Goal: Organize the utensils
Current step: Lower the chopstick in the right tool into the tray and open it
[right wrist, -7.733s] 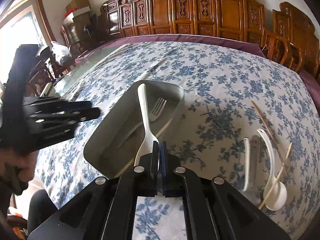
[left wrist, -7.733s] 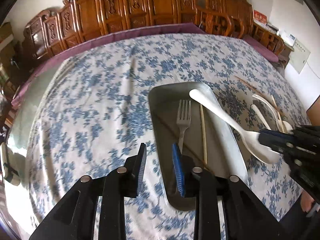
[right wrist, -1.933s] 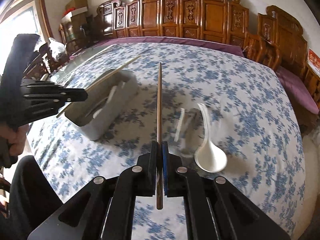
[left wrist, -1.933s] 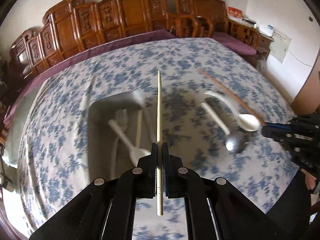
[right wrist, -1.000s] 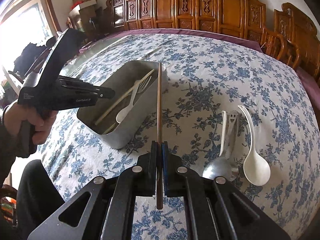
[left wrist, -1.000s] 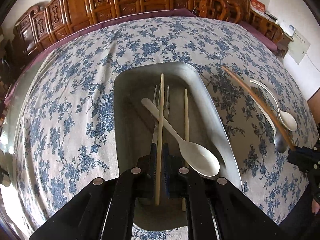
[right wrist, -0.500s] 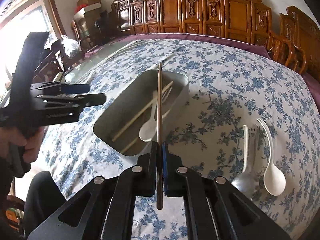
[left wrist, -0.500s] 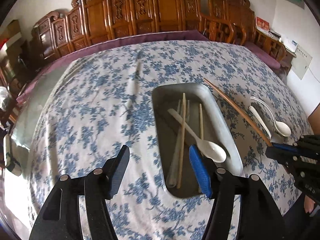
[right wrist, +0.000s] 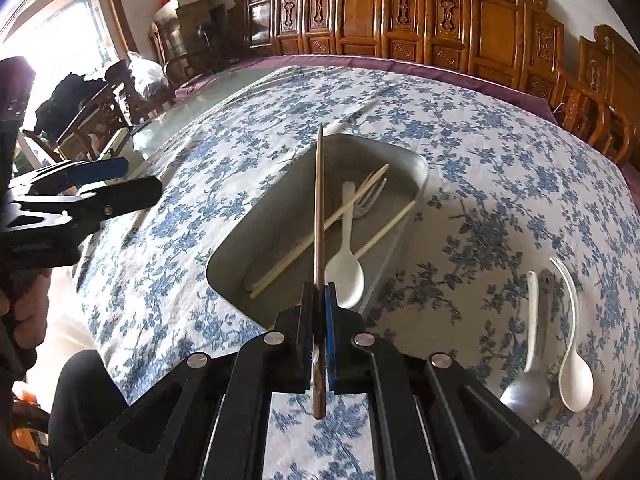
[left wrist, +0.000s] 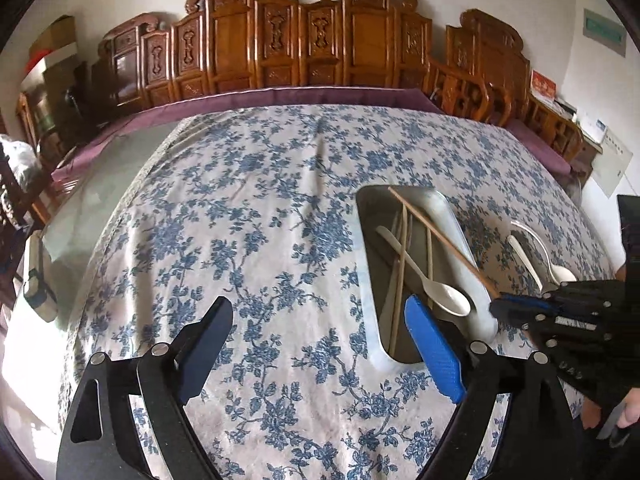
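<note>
Metal tray (right wrist: 416, 168): centre of the right wrist view, right of centre in the left wrist view; near end hidden behind the right gripper's black body.
Hidden or cut off: fork (right wrist: 370, 200) in the tray mostly covered by the white spoon (right wrist: 347, 268) and a pale chopstick (right wrist: 320, 228); tail of the brown chopstick (right wrist: 318, 208) runs below the pads; far right items in the left wrist view partly behind the right gripper.
Hard to make out: whether the brown chopstick's tip touches the tray's far rim or floats above it.
Second pale chopstick (right wrist: 386, 230): along the tray's right wall.
Surroundings: blue floral cloth (left wrist: 260, 220) over the table; carved wooden chairs (left wrist: 320, 40) along the top edge; metal spoon (right wrist: 526, 392), white ladle spoon (right wrist: 576, 380) and a white handle (right wrist: 531, 320) lying together on the cloth at lower right of the right wrist view, well apart from the tray.
Left gripper (left wrist: 320, 340): lower centre, jaws just opened wide, nothing between them, bare cloth beneath; tray just right of the blue pad (left wrist: 434, 356).
Right gripper (right wrist: 319, 300): lower centre, clenched on the brown chopstick, which points up the frame over the tray.
Person: hand (right wrist: 24, 312) at left edge, gripping the left gripper's handle.
</note>
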A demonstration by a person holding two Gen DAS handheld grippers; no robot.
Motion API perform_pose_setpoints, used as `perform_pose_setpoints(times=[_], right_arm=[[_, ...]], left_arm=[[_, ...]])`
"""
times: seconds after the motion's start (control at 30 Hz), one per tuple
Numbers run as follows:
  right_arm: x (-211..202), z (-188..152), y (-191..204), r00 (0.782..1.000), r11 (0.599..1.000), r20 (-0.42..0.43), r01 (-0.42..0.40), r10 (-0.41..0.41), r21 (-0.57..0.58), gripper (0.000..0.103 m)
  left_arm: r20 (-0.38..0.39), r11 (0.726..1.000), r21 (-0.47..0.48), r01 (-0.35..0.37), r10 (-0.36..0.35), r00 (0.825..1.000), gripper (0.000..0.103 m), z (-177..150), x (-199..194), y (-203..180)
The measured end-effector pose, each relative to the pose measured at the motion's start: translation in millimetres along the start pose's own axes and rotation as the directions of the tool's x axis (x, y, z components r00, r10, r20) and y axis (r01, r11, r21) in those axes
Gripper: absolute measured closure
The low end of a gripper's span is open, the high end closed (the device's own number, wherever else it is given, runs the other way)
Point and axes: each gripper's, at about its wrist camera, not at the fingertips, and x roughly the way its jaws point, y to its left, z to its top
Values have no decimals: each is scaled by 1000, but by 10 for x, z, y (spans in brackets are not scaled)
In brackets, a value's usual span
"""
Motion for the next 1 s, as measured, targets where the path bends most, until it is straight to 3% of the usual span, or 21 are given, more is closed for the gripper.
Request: perform_pose_setpoints(times=[0.4, 0.67, 1.0], right_arm=[[349, 234, -18, 999, 998, -49, 26, -24, 55, 97], [443, 203, -36, 997, 997, -73, 10, -4, 82, 96], [283, 165, -72, 998, 994, -11, -68, 70, 84, 96]], left_arm=[[-15, 1000, -18, -19, 19, 1000, 18, -25, 61, 105], [-18, 999, -18, -26, 26, 1000, 18, 16, 121, 64], [-2, 999, -12, -36, 36, 999, 18, 157, 105, -32]])
